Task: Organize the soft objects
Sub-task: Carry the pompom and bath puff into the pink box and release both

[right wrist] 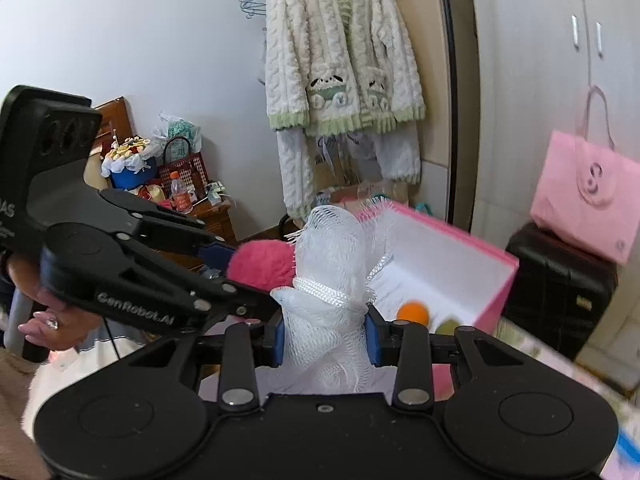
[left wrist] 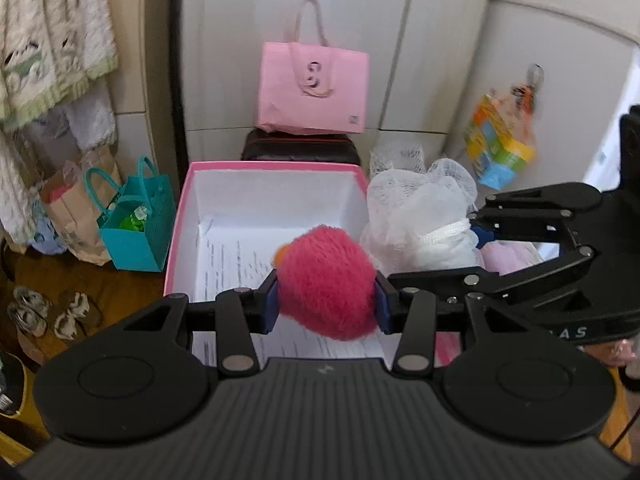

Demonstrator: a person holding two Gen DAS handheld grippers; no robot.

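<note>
Left gripper (left wrist: 326, 300) clamps a pink plush ball (left wrist: 326, 282) between its blue pads (left wrist: 271, 304), jaws parted only as wide as the squashed fur allows. The ball hangs over the near half of the pink-rimmed white box (left wrist: 182, 216), above the printed paper sheet (left wrist: 228, 264) lining its floor. An orange tuft shows at the ball's ten o'clock.

Right gripper (right wrist: 326, 338) pinches a white mesh bath pouf (right wrist: 332, 276) low on its bunched body, jaws nearly together, with the corded loop (right wrist: 324, 290) just above the pads. In the left wrist view the pouf sits at two o'clock of the plush ball, just outside the box's right wall. In the right wrist view an orange ball (right wrist: 414, 312) and a greenish one (right wrist: 448, 326) already lie inside the box.

Outward, a teal gift bag (left wrist: 132, 236) stands at nine o'clock of the box, a pink tote (left wrist: 314, 88) at twelve on a dark case (left wrist: 300, 150).

Risks, as I judge them: the two grippers are close, so lowering both together could knock linkages or snag the mesh on a finger. The fur is springy; released high, the ball could bounce off the rim. The pouf's loose netting may cling to a pad on release.
</note>
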